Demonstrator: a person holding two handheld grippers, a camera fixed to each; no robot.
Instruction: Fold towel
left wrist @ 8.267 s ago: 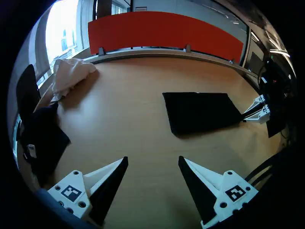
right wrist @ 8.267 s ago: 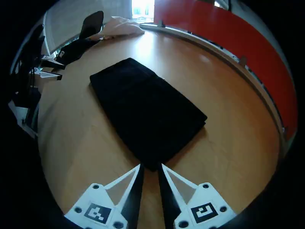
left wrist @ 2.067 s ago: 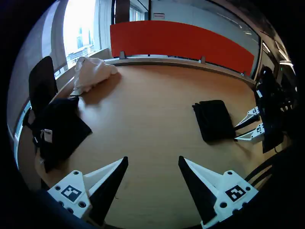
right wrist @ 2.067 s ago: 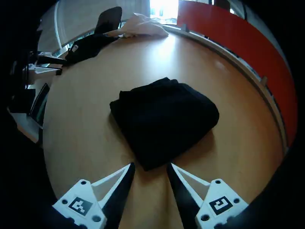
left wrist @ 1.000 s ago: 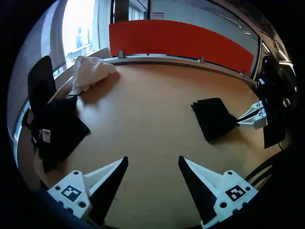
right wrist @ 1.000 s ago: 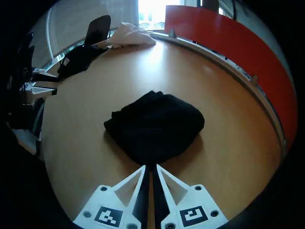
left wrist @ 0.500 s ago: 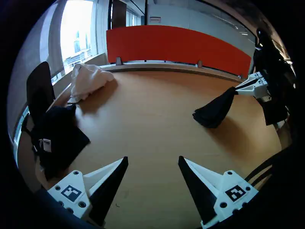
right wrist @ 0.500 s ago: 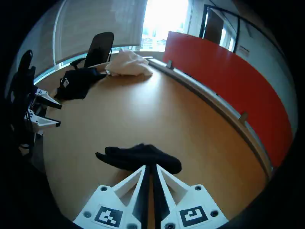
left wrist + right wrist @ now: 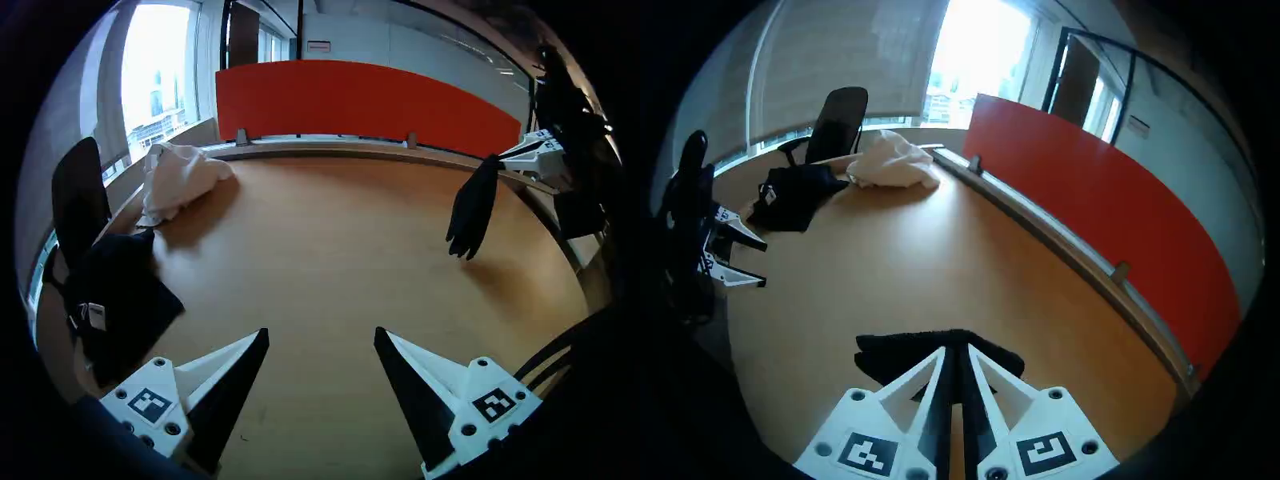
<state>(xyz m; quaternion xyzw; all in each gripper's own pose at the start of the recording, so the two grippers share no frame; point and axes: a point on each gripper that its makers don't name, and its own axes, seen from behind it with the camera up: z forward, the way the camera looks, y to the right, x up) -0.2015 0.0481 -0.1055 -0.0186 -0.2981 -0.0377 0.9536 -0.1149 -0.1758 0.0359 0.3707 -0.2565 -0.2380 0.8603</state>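
One black towel [image 9: 472,208] is in play, and it hangs at the upper right of the left gripper view, clear of the table [image 9: 336,240], with its shadow on the wood below. It droops in a narrow, limp strip from a single pinch, so I judge it soft, light and without any stiffness; it should sag wherever it is not held. The layers look loose, and a one-point hold probably lets them slide apart. A better hold would likely be at an edge or corner, through all the layers, with the second tongs taking the free lower end.

Two tongs are visible. The right gripper [image 9: 512,156] has its fingers pressed together on the top of the towel; in the right gripper view the dark cloth spreads just beyond their tips, low in the frame. The left gripper [image 9: 320,332] stands spread wide and empty at the bottom centre, well apart from the towel.

On the table also lie one white cloth [image 9: 176,180], upper left, and one dark bundle [image 9: 120,296], lower left. One chair [image 9: 76,200] and one red panel [image 9: 360,100] stand behind.
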